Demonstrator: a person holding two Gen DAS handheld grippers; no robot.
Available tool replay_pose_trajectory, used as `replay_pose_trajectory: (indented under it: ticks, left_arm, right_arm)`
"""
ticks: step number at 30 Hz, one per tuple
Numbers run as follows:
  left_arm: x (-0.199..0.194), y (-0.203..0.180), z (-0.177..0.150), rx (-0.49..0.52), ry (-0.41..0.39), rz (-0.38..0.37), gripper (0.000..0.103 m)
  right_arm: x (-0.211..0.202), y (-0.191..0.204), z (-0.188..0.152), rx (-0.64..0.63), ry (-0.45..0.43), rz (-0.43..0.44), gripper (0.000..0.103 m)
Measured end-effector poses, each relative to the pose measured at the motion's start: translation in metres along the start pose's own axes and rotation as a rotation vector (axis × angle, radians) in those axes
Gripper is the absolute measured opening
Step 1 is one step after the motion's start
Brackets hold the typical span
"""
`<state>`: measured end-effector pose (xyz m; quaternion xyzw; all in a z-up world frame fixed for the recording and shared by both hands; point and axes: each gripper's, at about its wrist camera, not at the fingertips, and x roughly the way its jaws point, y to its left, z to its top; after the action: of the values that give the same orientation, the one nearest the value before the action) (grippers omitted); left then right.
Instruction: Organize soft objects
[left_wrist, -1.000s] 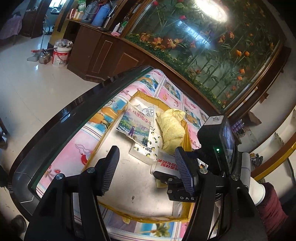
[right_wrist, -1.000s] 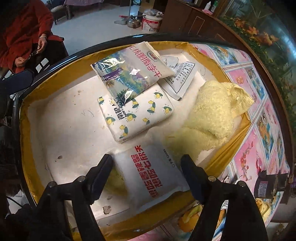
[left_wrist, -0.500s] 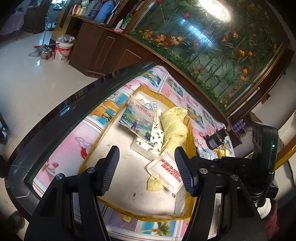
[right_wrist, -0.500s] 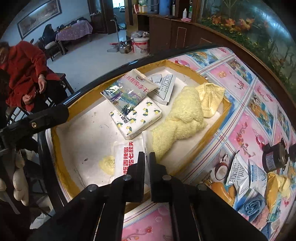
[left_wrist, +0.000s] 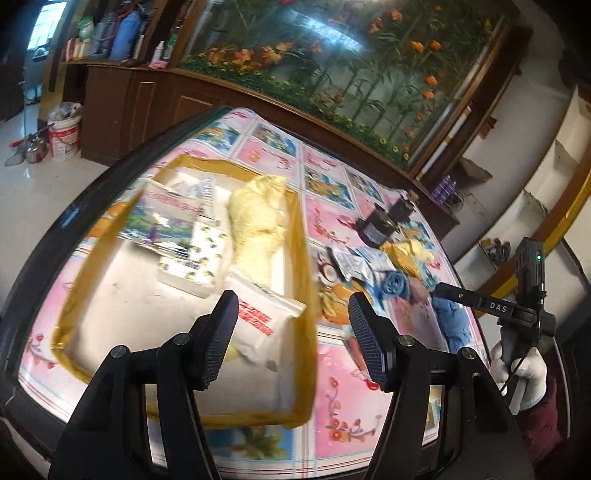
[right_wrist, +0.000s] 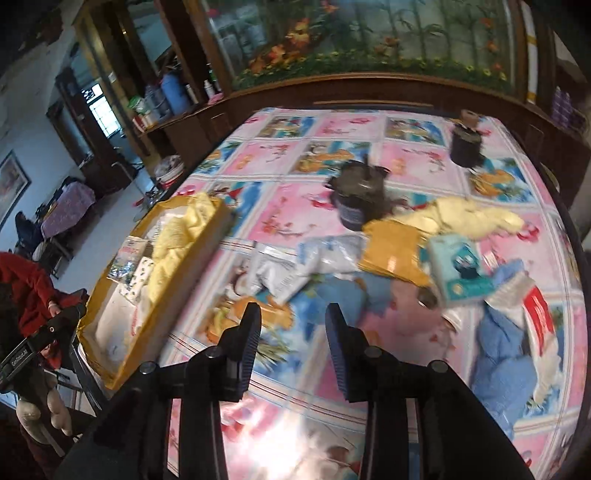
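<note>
A yellow-rimmed tray (left_wrist: 306, 295) on the table holds a white pack with red print (left_wrist: 266, 321), a lemon-print pack (left_wrist: 195, 258), a picture pack (left_wrist: 162, 218) and a yellow towel (left_wrist: 258, 218). The tray also shows in the right wrist view (right_wrist: 162, 306). My left gripper (left_wrist: 291, 336) is open and empty above the tray's near right part. My right gripper (right_wrist: 291, 343) is open and empty above the tablecloth, facing a loose pile: silver packs (right_wrist: 295, 266), a mustard cloth (right_wrist: 391, 251), a teal tissue pack (right_wrist: 461, 273), blue cloths (right_wrist: 498, 354).
Two dark jars (right_wrist: 358, 192) (right_wrist: 467, 144) stand behind the pile. A flower-pattern cloth (right_wrist: 280, 221) covers the table. A wooden cabinet (left_wrist: 122, 99) and a painted glass wall stand beyond. A person in red (right_wrist: 22, 284) sits at the left.
My right gripper has let go of the white red-print pack, pulled back from the tray, swung right toward the pile and reopened. My left gripper has turned to the right.
</note>
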<state>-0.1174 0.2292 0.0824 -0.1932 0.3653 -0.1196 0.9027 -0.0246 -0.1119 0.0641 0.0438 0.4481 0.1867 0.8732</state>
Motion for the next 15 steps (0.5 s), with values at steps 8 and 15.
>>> replay_pose_trajectory:
  ticks: [8,15]
  left_arm:
    - [0.037,-0.070,-0.023,0.135,0.141,-0.057,0.062]
    - [0.051,-0.103,-0.018,0.223,0.169,-0.018,0.062]
  right_arm:
    - [-0.004,-0.046,-0.025,0.100,-0.021,0.010,0.036]
    - [-0.037,-0.097,-0.017,0.235,-0.134,0.015,0.039]
